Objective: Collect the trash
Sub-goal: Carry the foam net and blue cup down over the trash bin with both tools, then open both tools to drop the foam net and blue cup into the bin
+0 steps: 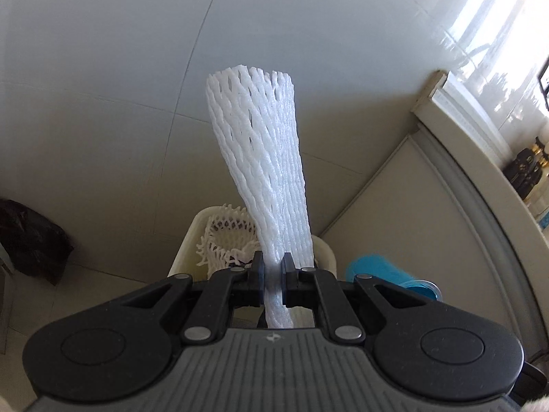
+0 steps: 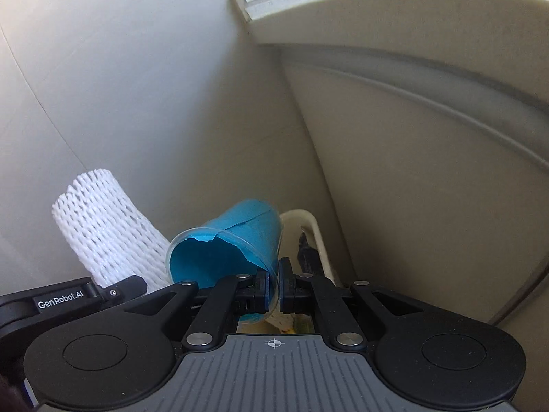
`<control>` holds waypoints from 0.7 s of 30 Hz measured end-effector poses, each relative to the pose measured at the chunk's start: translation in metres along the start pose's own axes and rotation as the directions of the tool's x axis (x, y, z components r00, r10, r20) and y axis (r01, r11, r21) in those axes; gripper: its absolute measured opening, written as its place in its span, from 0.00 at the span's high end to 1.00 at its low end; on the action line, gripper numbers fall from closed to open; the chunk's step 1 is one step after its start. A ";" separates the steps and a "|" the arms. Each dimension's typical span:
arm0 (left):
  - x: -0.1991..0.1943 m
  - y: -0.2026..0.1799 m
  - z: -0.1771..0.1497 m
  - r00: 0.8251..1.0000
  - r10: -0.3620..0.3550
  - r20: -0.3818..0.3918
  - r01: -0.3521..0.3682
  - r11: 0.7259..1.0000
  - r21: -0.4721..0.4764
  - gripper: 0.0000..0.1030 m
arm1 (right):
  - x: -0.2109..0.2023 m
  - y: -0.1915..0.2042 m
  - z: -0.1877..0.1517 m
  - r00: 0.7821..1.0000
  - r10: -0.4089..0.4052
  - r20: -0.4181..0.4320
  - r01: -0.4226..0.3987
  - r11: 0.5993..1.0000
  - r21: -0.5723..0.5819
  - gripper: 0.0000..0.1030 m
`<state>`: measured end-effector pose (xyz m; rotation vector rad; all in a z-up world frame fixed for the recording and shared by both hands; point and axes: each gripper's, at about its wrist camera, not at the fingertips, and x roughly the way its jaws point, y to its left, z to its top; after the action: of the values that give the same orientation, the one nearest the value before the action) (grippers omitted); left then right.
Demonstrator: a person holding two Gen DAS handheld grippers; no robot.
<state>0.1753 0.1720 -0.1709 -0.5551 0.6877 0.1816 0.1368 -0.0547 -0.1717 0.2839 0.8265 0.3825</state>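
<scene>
My left gripper [image 1: 273, 267] is shut on a white foam net sleeve [image 1: 260, 158] that stands up from the jaws. It is held above a cream waste bin [image 1: 192, 240] with another foam net [image 1: 226, 237] inside. My right gripper [image 2: 273, 283] is shut on the rim of a blue plastic cup [image 2: 233, 243], tilted with its mouth toward the camera. The cup [image 1: 374, 267] shows blurred in the left wrist view. The sleeve [image 2: 106, 226] and the bin's rim [image 2: 308, 219] show in the right wrist view.
A pale tiled wall [image 1: 137, 68] rises behind the bin. A cream cabinet [image 2: 411, 171] stands at the right, with a shelf holding dark bottles [image 1: 525, 168]. A dark bag [image 1: 31, 237] lies at the left on the floor.
</scene>
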 end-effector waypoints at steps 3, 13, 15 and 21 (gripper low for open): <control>0.014 0.002 -0.001 0.999 0.026 -0.022 -0.026 1.000 0.000 0.92 | 0.016 -0.002 -0.001 0.999 -0.023 -0.042 0.023 1.000 0.003 0.93; 0.044 0.001 -0.020 0.998 0.060 0.014 -0.061 0.996 0.058 0.92 | 0.042 -0.003 -0.012 0.993 -0.037 -0.108 0.039 0.999 0.019 0.89; 0.044 0.002 -0.025 0.998 0.067 0.011 -0.068 0.995 0.072 0.81 | 0.043 -0.005 -0.011 0.993 -0.036 -0.111 0.039 0.999 0.027 0.88; 0.053 -0.008 -0.026 0.998 0.064 0.012 -0.064 0.993 0.097 0.63 | 0.036 -0.015 -0.006 0.992 -0.009 -0.125 0.018 0.998 0.066 0.69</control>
<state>0.2041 0.1504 -0.2176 -0.4386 0.7020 0.2092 0.1576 -0.0516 -0.2054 0.3192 0.9651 0.3629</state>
